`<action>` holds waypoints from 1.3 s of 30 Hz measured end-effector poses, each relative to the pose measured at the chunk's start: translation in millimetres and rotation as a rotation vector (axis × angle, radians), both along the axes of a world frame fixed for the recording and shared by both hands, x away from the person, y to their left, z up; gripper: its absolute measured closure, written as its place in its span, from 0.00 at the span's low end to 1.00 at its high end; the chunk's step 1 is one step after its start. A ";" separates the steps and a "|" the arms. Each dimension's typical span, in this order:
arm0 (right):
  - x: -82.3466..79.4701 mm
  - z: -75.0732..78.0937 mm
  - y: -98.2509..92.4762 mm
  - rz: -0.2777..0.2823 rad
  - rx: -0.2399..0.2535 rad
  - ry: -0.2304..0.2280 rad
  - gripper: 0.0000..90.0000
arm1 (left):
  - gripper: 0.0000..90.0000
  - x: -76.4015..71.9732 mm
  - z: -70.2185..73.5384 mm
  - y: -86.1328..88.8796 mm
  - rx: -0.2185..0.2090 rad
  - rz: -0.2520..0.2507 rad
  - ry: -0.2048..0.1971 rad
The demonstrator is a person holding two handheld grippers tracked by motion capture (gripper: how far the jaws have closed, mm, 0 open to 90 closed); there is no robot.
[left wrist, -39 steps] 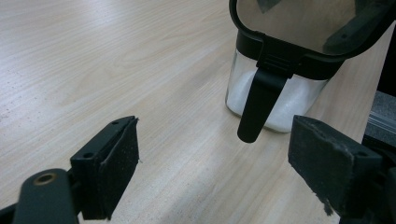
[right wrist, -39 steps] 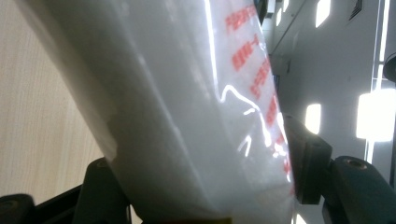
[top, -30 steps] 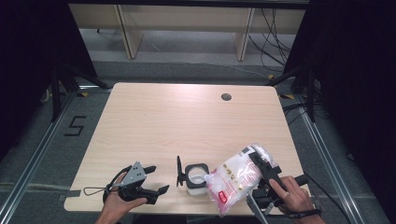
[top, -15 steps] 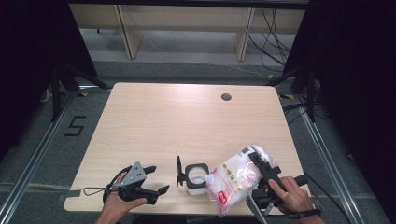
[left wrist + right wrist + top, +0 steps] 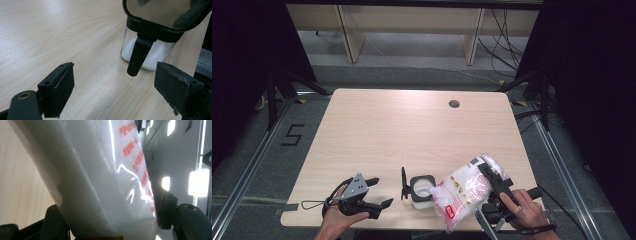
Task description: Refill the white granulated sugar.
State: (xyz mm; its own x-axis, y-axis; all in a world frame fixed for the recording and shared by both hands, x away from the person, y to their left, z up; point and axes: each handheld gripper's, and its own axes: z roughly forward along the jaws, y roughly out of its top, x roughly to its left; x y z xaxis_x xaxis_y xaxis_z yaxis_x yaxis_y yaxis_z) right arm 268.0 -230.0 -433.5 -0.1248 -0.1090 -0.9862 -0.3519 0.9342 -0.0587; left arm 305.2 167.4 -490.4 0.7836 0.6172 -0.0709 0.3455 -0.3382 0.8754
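High view: right gripper (image 5: 492,177) clamps plastic bag (image 5: 462,192) of white granules, bag tilted w/ low end just beside open jar (image 5: 422,189) at table (image 5: 412,130) front edge. Left gripper (image 5: 377,192) jaws wide apart, nothing between, near jar's flipped-up lid (image 5: 403,183)

A clear plastic bag (image 5: 464,192) of white granules, printed with red lettering, sits clamped between the jaws of the right gripper (image 5: 492,176), tilted so its lower end slopes down toward a small jar. The jar (image 5: 421,189) stands upright on the table, just ahead of the open left gripper (image 5: 379,191); it is clear-walled with a black square rim, partly filled with white powder, its hinged black lid (image 5: 403,183) flipped up.
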 end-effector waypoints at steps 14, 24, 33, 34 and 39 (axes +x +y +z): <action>0.1 2.1 0.2 0.008 -0.023 -0.018 0.45 | 0.18 0.0 -0.1 -0.3 -0.010 -0.001 -0.002; 3.2 -1.9 -5.1 -0.010 0.058 0.038 0.45 | 0.18 -0.4 -0.2 -0.5 -0.012 0.003 0.002; 4.1 1.0 -4.9 0.009 0.020 0.016 0.45 | 0.18 -0.9 -0.4 -0.7 -0.017 0.002 0.010; 4.2 0.6 -4.6 0.010 0.021 0.017 0.45 | 0.18 -0.4 -0.4 -0.5 -0.013 0.001 0.003; 3.1 0.8 -3.2 0.010 0.011 0.012 0.45 | 0.18 -0.3 -0.3 -0.4 -0.012 0.000 0.000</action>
State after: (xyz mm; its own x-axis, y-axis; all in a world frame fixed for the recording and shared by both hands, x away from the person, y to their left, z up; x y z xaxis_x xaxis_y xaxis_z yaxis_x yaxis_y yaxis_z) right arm 271.1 -233.3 -432.7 -0.1357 -0.0993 -0.9858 -0.3622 0.9311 -0.0440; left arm 304.9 167.0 -490.7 0.7837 0.6162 -0.0786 0.3459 -0.3279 0.8791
